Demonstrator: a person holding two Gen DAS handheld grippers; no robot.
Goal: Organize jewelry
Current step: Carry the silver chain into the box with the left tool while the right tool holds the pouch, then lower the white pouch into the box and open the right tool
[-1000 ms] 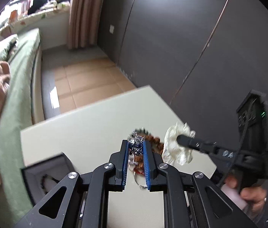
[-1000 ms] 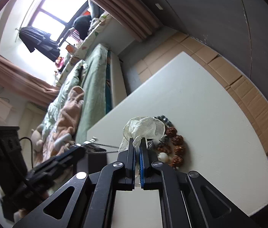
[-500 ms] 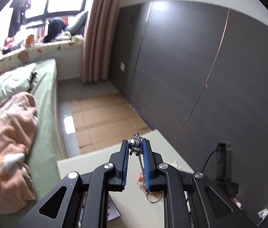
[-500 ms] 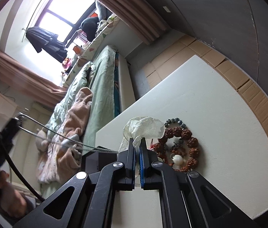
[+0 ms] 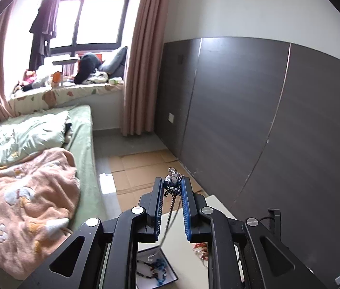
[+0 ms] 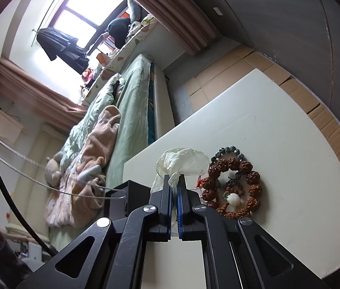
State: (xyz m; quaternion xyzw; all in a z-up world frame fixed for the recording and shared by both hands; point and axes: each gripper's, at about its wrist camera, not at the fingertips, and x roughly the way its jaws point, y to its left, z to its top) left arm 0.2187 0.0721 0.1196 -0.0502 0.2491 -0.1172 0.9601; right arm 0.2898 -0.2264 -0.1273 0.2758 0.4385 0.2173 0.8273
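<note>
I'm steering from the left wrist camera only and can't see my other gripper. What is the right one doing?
Observer: The right gripper has its jaws shut on a crumpled white pouch.
Operator: Is any jewelry lying near it?
Observer: Yes, a brown bead bracelet lies flat on the table to the pouch's right, with a smaller grey bead bracelet at its far edge.
Operator: Is my chain clear of the box?
Observer: The chain slopes down to the black box. Its lower end is at the box's edge, but I can't tell whether it touches.
</note>
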